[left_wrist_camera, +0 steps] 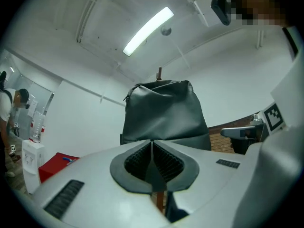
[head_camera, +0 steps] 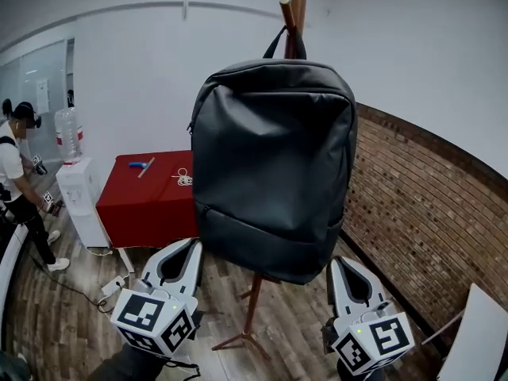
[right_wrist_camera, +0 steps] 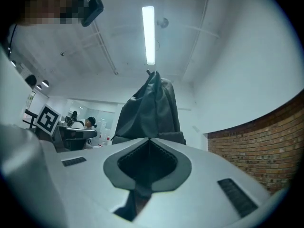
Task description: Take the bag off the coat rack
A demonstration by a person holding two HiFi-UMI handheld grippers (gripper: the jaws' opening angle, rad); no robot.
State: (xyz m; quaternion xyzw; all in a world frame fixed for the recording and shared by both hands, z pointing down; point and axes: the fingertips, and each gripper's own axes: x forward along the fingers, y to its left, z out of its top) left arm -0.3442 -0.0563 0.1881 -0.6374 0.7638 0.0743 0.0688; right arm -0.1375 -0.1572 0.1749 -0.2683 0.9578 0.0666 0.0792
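Backpack: dark grey backpack [head_camera: 274,165] hangs by its top loop from the pegs of the wooden coat rack [head_camera: 292,14]. It is upright, front panel towards you, and not off the rack yet.
Coat rack: the pole runs down behind the backpack and its feet stand on the wood floor [head_camera: 48,316] between your two tools.
Left tool: your left tool [head_camera: 193,244] has its jaws together with nothing between the pads. The tip sits at the backpack's lower left corner, pointing slightly upward at it. I can't tell whether it touches.
Right tool: your right tool [head_camera: 334,262] also has its jaws together and empty. The tip is just beside the backpack's lower right corner, below the bottom edge. I can't tell contact here either.
Left gripper view: the backpack is straight ahead above the jaw line, with the rack pole top just visible over it and a ceiling light [left_wrist_camera: 147,30] above.
Right gripper view: the backpack is seen edge-on from its side, ahead of the jaws.
Background left: a red worktop [head_camera: 147,197] stands behind the rack with a few items on it too small to name. A water dispenser [head_camera: 79,189] is just beside it, and a person [head_camera: 16,181] stands at the far left edge.
Background right: a brick wall [head_camera: 429,213] forms the lower half of the wall, with white wall above.
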